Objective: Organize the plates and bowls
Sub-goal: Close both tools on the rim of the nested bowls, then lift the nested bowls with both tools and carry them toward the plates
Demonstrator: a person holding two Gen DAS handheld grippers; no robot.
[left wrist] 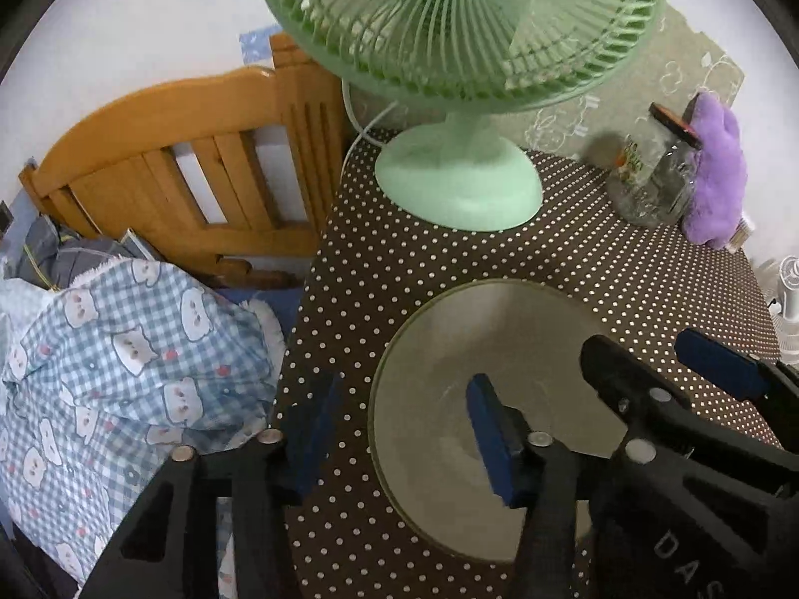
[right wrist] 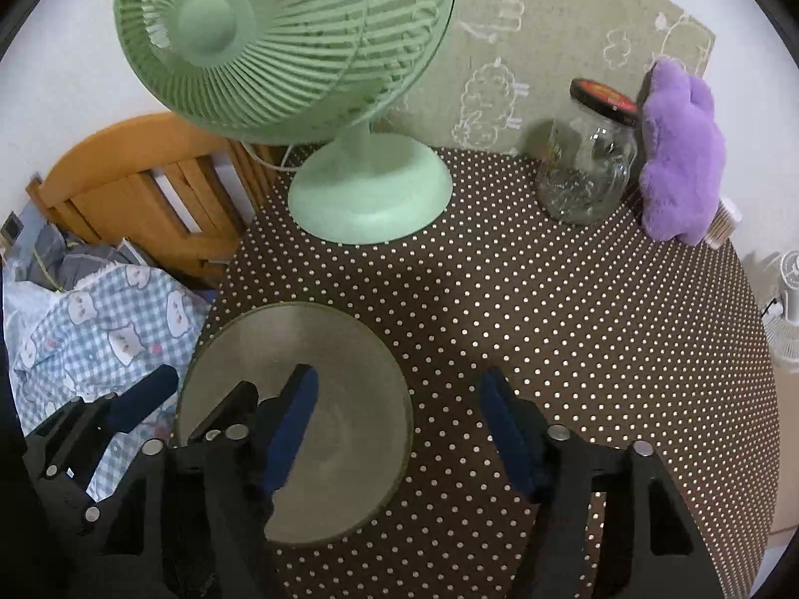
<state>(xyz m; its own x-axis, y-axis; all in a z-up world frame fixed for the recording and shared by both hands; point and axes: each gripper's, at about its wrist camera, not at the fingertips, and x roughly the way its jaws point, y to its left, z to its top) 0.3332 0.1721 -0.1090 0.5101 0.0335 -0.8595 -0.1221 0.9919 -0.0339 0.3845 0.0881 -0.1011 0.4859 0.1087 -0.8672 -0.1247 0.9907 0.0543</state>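
A pale grey-green plate (left wrist: pixel 474 329) lies flat on the brown polka-dot tablecloth (left wrist: pixel 399 259); it also shows in the right wrist view (right wrist: pixel 329 349). My left gripper (left wrist: pixel 399 424) is open and empty, its jaws astride the plate's left rim, the right pad above the plate. My right gripper (right wrist: pixel 399 429) is open and empty, astride the plate's right rim, its left pad above the plate. The right gripper also shows in the left wrist view (left wrist: pixel 649 364). The left gripper also shows in the right wrist view (right wrist: pixel 195 394).
A green desk fan (right wrist: pixel 369 189) stands at the back of the table. A glass jar (right wrist: pixel 589 169) and a purple plush toy (right wrist: pixel 684 149) stand at the back right. A wooden headboard (left wrist: pixel 175 169) and checked bedding (left wrist: pixel 125 359) lie past the table's left edge.
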